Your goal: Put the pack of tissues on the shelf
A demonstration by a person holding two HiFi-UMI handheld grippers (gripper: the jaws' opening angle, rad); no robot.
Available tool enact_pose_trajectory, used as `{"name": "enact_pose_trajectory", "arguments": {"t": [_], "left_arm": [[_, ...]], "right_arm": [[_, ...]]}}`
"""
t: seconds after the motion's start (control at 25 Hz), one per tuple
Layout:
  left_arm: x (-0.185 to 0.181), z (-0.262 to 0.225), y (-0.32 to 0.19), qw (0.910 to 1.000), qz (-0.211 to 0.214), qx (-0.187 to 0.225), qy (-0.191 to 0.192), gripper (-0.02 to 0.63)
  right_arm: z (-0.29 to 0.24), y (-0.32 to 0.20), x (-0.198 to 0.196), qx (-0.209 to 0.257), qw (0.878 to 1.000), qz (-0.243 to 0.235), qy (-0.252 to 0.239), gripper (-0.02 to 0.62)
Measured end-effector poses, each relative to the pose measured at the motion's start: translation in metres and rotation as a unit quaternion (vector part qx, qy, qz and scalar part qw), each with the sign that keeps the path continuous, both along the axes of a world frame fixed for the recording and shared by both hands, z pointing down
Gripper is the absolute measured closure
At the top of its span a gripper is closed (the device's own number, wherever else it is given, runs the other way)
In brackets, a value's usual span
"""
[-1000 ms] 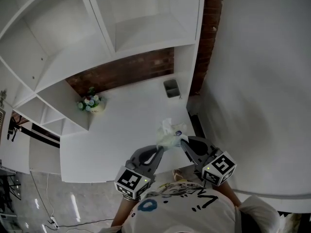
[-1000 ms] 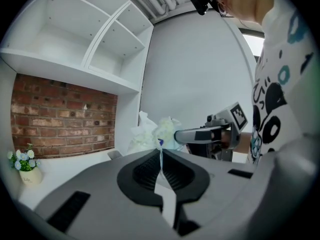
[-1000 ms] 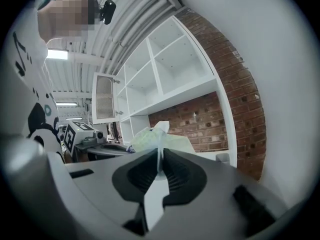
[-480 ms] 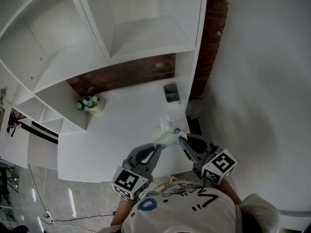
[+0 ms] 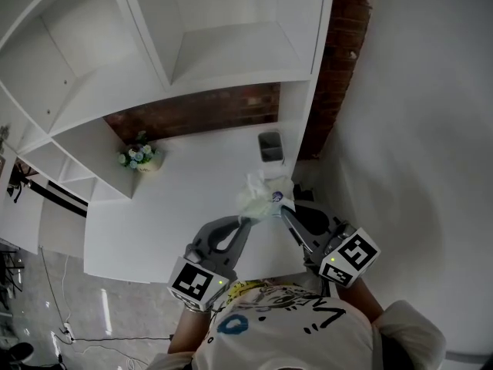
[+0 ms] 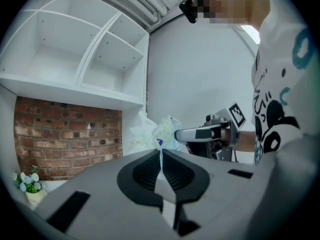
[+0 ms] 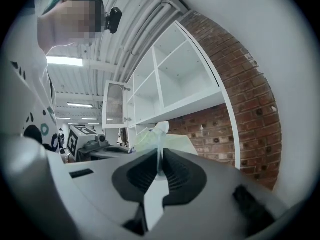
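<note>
**Tissue pack gripped at both ends, held over the counter**

At far left, a small bunch of flowers [image 5: 137,155] is seen on the white counter [image 5: 177,206], under the white shelf [image 5: 231,52]. The left gripper [image 5: 248,220] is clenched on a thin edge of the pack of tissues [image 5: 262,195], with the wrapper pinched between its pads. The pack is held in the air over the counter's near right part, short of the shelf. The right gripper [image 5: 283,210] is clamped on the wrapper's opposite edge. A grey cup [image 5: 270,143] is noted beyond, near the brick wall [image 5: 200,114].
</note>
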State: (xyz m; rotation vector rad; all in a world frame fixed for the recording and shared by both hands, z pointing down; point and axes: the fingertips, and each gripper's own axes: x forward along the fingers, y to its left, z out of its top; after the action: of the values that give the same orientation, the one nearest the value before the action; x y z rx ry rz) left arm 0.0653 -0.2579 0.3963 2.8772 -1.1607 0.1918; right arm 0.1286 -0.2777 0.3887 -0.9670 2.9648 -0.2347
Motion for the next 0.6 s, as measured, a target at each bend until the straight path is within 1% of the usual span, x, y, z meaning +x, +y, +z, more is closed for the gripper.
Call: {"name": "enact_pose_trajectory", "arguments": {"t": [0.08,0.24,0.48,0.6], "left_arm": [[0.001,-0.005,-0.002,1.0,0.006,0.002,-0.003,0.589],[-0.001,-0.024,-0.013,0.9997,0.015,0.015,0.007,0.589],[-0.01,-0.045,-0.025,0.9987,0.025,0.045,0.002,0.589],[-0.01,-0.054,-0.022,0.9974,0.034,0.064,0.005,0.589]], "right_arm": [[-0.008,-0.003,0.0,0.006,1.0,-0.003,0.0,0.555],[-0.024,-0.012,0.0,0.018,1.0,0.002,-0.011,0.555],[-0.044,-0.02,-0.009,0.05,0.999,0.007,-0.019,0.555],[-0.053,-0.018,-0.008,0.076,0.997,0.008,-0.023,0.555]]}}
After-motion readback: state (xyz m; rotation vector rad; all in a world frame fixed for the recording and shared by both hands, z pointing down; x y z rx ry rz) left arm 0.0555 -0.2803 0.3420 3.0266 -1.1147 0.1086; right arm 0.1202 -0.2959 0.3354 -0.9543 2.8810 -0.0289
